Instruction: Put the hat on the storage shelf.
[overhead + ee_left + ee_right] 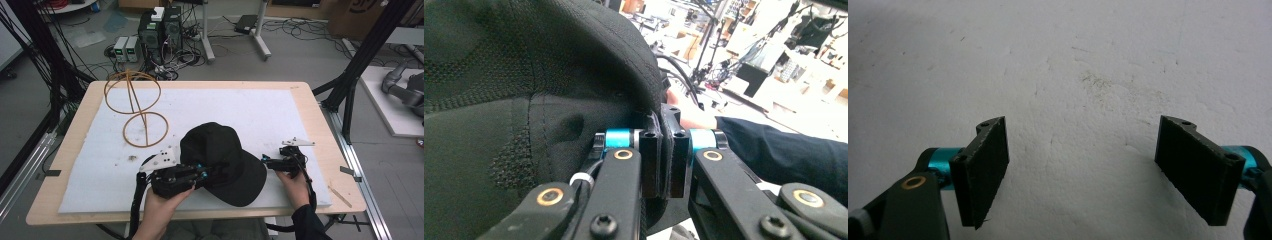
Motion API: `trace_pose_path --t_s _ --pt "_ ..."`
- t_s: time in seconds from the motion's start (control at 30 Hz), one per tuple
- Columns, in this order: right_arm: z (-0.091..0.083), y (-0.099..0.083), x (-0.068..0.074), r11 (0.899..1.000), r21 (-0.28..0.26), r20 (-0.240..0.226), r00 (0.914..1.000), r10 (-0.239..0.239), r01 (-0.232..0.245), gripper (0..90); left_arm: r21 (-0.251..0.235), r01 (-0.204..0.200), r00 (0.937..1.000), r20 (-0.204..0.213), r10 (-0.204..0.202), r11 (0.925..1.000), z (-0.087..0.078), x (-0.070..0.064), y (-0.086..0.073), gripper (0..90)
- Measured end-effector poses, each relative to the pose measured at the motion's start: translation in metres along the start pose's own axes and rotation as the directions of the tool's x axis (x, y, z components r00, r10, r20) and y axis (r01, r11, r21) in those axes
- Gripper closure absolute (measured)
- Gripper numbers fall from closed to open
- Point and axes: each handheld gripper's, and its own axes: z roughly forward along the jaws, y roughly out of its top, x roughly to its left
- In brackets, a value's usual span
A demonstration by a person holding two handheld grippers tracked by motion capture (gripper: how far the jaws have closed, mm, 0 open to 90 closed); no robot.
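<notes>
A black cap (220, 160) lies on the white foam mat (240, 110), its brim toward the table's front. My left gripper (201, 175) is shut on the cap's rear left edge. In the left gripper view the two jaws press together on the cap's rim (665, 155), with the crown of the cap (524, 90) bulging to the left. My right gripper (265, 161) sits just right of the brim and points at it. Its jaws stand wide apart (1083, 165) over bare foam (1073, 75), with nothing between them.
A wire hat stand (135, 107) of wooden-coloured rings stands at the mat's back left. The wooden table edge (330, 150) runs around the mat. Black frame posts (360, 65) rise at the right. Computers and cables (160, 35) lie on the floor beyond.
</notes>
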Motion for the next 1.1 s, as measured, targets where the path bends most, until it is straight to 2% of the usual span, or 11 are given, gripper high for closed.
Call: trace_pose_path --t_s 0.3,0.53,0.8,1.0,1.1 --pt "0.0 0.0 0.0 1.0 0.001 0.001 1.0 -0.004 0.004 21.3 -0.003 -0.01 0.9999 0.007 0.01 0.9999 -0.004 -0.001 0.007 87.6" --pt "0.0 0.0 0.0 1.0 0.001 0.0 1.0 -0.002 0.002 21.2 -0.011 -0.034 0.9994 -0.003 0.034 0.9994 -0.015 -0.002 0.021 87.6" --pt "0.0 0.0 0.0 1.0 0.002 0.0 1.0 0.0 0.0 21.2 -0.037 -0.073 0.9968 -0.035 0.072 0.9966 -0.035 -0.003 0.048 87.6" --pt "0.0 0.0 0.0 1.0 0.004 -0.001 1.0 0.003 -0.003 21.2 -0.061 -0.108 0.9912 -0.084 0.103 0.9923 -0.058 -0.001 0.077 87.6" --pt "0.0 0.0 0.0 1.0 0.004 0.0 1.0 0.002 -0.002 21.2 -0.078 -0.112 0.9895 -0.1 0.104 0.9906 -0.069 0.002 0.091 87.6"
